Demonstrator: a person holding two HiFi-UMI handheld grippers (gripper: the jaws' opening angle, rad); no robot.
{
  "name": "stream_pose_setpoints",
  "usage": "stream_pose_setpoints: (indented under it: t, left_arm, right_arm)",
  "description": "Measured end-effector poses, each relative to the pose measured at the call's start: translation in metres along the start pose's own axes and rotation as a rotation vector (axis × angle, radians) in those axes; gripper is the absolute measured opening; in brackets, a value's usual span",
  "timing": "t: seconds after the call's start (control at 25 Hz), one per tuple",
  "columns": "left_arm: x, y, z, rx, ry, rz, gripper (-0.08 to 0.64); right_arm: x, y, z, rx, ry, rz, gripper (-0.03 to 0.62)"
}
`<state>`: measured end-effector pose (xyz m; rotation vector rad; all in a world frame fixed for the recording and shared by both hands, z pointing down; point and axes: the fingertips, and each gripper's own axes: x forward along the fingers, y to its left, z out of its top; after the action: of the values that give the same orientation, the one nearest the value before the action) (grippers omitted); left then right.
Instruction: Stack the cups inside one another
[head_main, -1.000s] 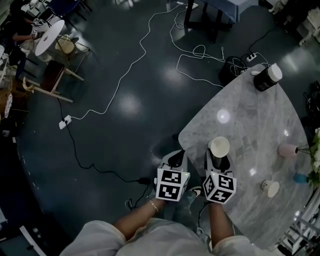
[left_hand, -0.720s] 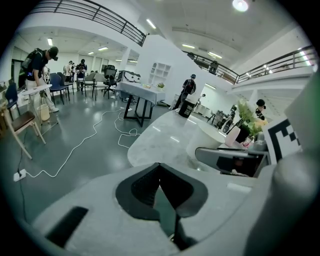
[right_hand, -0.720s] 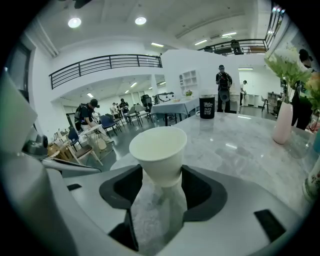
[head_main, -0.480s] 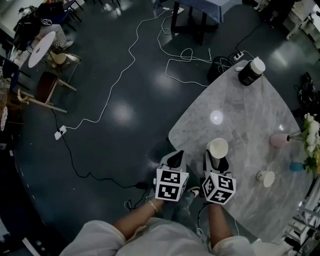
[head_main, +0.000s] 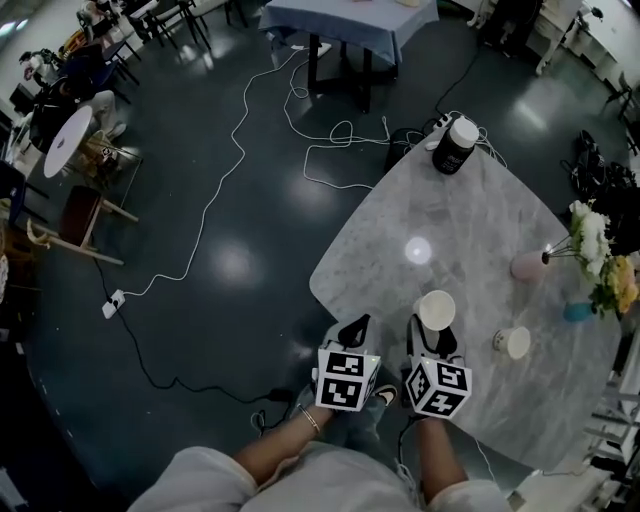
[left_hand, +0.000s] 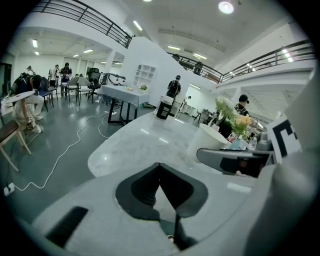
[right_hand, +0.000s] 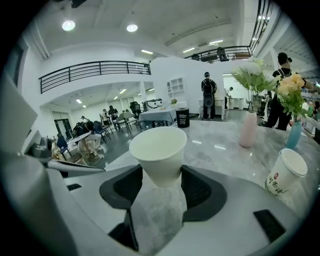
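My right gripper (head_main: 435, 331) is shut on a plain white paper cup (head_main: 437, 309), held upright by its lower part just above the marble table (head_main: 470, 215). In the right gripper view the cup (right_hand: 159, 149) fills the gap between the jaws of the right gripper (right_hand: 160, 189). A second white cup with red print (head_main: 513, 342) stands on the table to the right, also seen as the printed cup (right_hand: 284, 177) in that view. My left gripper (head_main: 352, 328) hovers beside the right one at the table's near edge; the left gripper (left_hand: 160, 167) is shut on nothing.
A pink vase (head_main: 527, 266) and a blue vase (head_main: 576, 312) with flowers (head_main: 598, 250) stand at the table's right side. A black jar with a white lid (head_main: 453, 146) sits at the far end. Cables (head_main: 340, 140) trail on the dark floor; chairs and people are far left.
Both grippers have advanced together over the table's near edge, the white cup still held in the right one. The printed cup and the vases now lie closer to the right gripper.
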<state>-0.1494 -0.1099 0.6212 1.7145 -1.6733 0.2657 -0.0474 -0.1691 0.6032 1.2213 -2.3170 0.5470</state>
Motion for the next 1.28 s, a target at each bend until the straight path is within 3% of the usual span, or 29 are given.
stream_pose_setpoints:
  t: [0.56,1.28]
  left_arm:
    - [0.004,-0.086,0.021,0.102,-0.015,-0.124,-0.005]
    - [0.003,-0.175,0.026,0.227,-0.009,-0.266,-0.005]
  right_arm:
    - [-0.061,-0.052,0.025,0.058,-0.069,-0.1,0.222]
    - [-0.136,-0.113,0.024,0.141,-0.145,-0.246,0.222]
